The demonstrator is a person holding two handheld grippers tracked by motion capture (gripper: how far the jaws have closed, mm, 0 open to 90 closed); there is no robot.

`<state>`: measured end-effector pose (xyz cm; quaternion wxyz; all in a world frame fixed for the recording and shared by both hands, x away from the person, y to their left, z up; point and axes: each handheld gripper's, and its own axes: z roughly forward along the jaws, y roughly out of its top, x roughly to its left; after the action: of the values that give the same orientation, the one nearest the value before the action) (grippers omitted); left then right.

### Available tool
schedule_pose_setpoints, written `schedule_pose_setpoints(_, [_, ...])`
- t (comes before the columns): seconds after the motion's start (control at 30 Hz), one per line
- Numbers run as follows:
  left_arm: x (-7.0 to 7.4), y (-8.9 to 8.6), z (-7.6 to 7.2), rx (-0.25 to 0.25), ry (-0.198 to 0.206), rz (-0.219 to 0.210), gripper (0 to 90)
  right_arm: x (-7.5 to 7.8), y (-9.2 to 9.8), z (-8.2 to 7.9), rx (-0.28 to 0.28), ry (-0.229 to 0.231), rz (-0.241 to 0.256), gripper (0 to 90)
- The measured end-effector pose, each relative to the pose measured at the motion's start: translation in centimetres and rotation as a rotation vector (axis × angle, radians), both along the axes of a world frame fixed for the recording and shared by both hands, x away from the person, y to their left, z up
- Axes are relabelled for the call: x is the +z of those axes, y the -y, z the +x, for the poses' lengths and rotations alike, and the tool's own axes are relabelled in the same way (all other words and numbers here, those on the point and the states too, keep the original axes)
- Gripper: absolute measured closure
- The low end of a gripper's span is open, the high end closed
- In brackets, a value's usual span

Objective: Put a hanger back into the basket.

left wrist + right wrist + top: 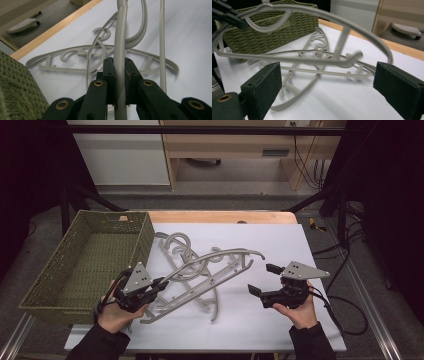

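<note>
At a white-covered table [280, 320], left gripper [159, 286] clamped on the curved upper arm of a grey plastic hanger [210, 270], jaws pressed against both sides of the bar, as seen close up in the left gripper view [119, 75]. Hanger lifted and tilted above a loose pile of similar grey hangers [175, 245] lying flat near the table's middle. Right gripper [262, 280] held to the right of the pile, jaws spread wide and gripping nothing, its pads [262, 85] framing the raised hanger's far end [352, 32]. Woven green basket [50, 285] standing at the left, just beside the pile.
</note>
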<state>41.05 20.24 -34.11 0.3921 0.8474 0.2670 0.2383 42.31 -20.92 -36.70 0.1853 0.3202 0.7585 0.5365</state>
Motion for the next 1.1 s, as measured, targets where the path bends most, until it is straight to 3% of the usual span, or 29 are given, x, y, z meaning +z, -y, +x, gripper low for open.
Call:
schedule_pose_setpoints(0.13, [1.0,-0.7,0.1,0.019,0.017,-0.034,81.9,-0.4,0.7,0.0,-0.028,-0.006,0.007,7.9])
schedule_pose_setpoints(0.47, [3.2,-2.9,1.3,0.059,0.066,-0.065,81.9,-0.9,1.0,0.1,-0.048,-0.012,0.005,7.3])
schedule_pose_setpoints(0.87, [5.3,-5.9,3.4,0.134,0.101,-0.038,81.9,-1.1,1.2,0.1,-0.061,-0.019,0.008,7.3])
schedule_pose_setpoints(1.1, [6.3,-8.4,4.5,0.184,0.106,-0.050,81.8,-1.1,1.2,0.1,-0.063,-0.017,0.005,7.1])
